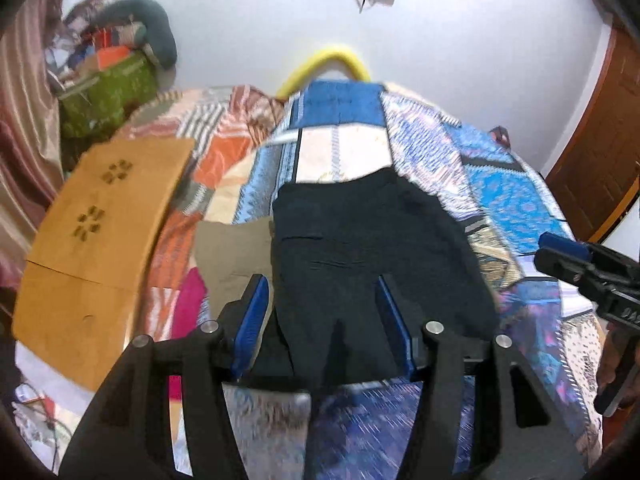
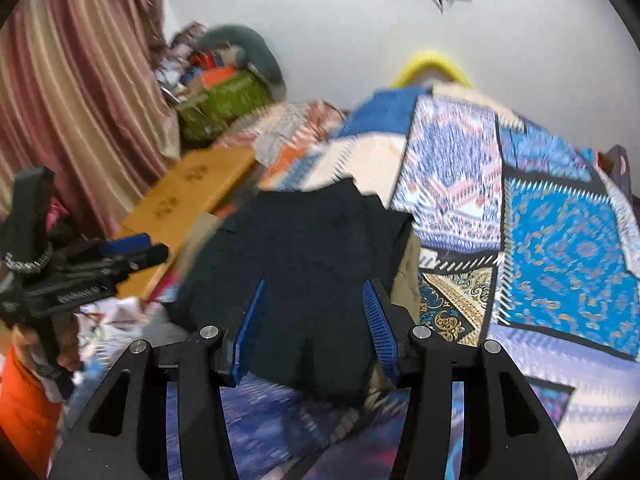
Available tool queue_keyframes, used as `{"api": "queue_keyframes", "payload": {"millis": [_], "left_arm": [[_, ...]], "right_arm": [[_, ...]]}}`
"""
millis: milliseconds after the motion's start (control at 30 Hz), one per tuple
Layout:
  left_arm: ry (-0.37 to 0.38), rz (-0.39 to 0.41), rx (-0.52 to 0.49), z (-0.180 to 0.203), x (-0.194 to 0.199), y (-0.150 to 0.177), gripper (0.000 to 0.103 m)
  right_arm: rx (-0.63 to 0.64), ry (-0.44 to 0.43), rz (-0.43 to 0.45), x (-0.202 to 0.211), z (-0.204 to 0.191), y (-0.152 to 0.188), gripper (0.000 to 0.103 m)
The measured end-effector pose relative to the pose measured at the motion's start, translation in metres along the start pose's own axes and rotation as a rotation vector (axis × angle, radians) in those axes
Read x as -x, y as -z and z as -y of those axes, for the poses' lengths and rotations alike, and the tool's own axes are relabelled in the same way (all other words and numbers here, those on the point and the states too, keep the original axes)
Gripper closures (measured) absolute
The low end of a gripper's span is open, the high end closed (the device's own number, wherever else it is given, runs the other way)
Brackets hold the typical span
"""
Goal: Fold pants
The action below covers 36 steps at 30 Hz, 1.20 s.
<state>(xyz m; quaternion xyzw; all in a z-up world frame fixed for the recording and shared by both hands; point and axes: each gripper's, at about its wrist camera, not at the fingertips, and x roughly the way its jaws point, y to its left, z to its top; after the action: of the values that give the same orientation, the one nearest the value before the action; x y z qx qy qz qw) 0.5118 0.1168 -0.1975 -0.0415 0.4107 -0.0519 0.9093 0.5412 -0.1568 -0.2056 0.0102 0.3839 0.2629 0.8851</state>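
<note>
Dark navy pants (image 1: 372, 256) lie folded on the patterned bedspread (image 1: 508, 200), with a back pocket showing. My left gripper (image 1: 326, 292) is open above their near edge, its blue pads (image 1: 254, 316) apart and holding nothing. In the right wrist view the same pants (image 2: 304, 264) lie ahead, and my right gripper (image 2: 316, 296) is open over their near edge, empty. The right gripper also shows at the right edge of the left wrist view (image 1: 560, 252), and the left gripper shows at the left of the right wrist view (image 2: 132, 248).
A khaki garment (image 1: 232, 252) lies under the pants' left side. A yellow wooden board (image 1: 100, 232) sits on the bed's left. A green bag (image 1: 108, 92) with clutter stands by the striped curtain (image 2: 80, 100). A wooden door (image 1: 600, 140) is at right.
</note>
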Motion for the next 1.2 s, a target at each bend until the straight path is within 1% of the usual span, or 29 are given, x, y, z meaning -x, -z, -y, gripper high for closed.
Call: {"api": "queue_keyframes", "payload": {"millis": [100, 167, 300, 367, 433, 467, 567, 733, 767, 833, 933, 967, 1033, 1067, 1133, 1167, 1200], "left_arm": [[-0.007, 0.062, -0.024, 0.018, 0.049, 0.002, 0.047], [-0.016, 0.124, -0.052, 0.032, 0.090, 0.006, 0.047], [0.007, 0.242, -0.080, 0.056, 0.170, 0.018, 0.047], [0.003, 0.309, -0.100, 0.069, 0.210, 0.028, 0.047], [-0.038, 0.385, -0.118, 0.082, 0.250, 0.042, 0.047], [-0.047, 0.415, -0.130, 0.088, 0.266, 0.050, 0.047], [-0.060, 0.477, -0.149, 0.104, 0.307, 0.076, 0.047], [-0.048, 0.542, -0.140, 0.118, 0.350, 0.113, 0.045], [-0.043, 0.555, -0.135, 0.120, 0.356, 0.119, 0.044], [-0.036, 0.582, -0.131, 0.124, 0.369, 0.133, 0.036], [-0.027, 0.615, -0.127, 0.130, 0.383, 0.151, 0.032], [-0.022, 0.619, -0.126, 0.131, 0.385, 0.154, 0.030], [-0.013, 0.628, -0.118, 0.132, 0.390, 0.162, 0.021], [-0.010, 0.634, -0.118, 0.133, 0.392, 0.166, 0.018], [-0.016, 0.645, -0.123, 0.135, 0.397, 0.171, 0.009], [-0.023, 0.654, -0.127, 0.136, 0.400, 0.174, 0.007], [-0.027, 0.662, -0.129, 0.137, 0.402, 0.177, 0.003]], "right_arm": [[0.037, 0.005, 0.081, 0.051, -0.028, -0.003, 0.056], [0.062, 0.008, 0.131, 0.081, -0.043, -0.002, 0.056], [0.101, -0.005, 0.235, 0.150, -0.076, 0.009, 0.056], [0.122, -0.008, 0.282, 0.179, -0.091, 0.017, 0.056], [0.153, 0.002, 0.321, 0.203, -0.105, 0.026, 0.056], [0.164, 0.010, 0.342, 0.215, -0.112, 0.032, 0.056], [0.171, -0.002, 0.386, 0.244, -0.126, 0.049, 0.056], [0.174, -0.017, 0.475, 0.283, -0.141, 0.081, 0.056], [0.172, -0.024, 0.492, 0.290, -0.144, 0.087, 0.056], [0.162, -0.042, 0.527, 0.302, -0.147, 0.099, 0.056], [0.146, -0.073, 0.568, 0.313, -0.150, 0.114, 0.054], [0.142, -0.088, 0.574, 0.314, -0.151, 0.117, 0.050], [0.144, -0.087, 0.584, 0.314, -0.152, 0.122, 0.045], [0.150, -0.072, 0.591, 0.315, -0.155, 0.124, 0.041], [0.168, -0.035, 0.603, 0.314, -0.159, 0.126, 0.032], [0.170, -0.021, 0.608, 0.317, -0.160, 0.129, 0.025], [0.172, -0.007, 0.612, 0.318, -0.161, 0.130, 0.021]]}}
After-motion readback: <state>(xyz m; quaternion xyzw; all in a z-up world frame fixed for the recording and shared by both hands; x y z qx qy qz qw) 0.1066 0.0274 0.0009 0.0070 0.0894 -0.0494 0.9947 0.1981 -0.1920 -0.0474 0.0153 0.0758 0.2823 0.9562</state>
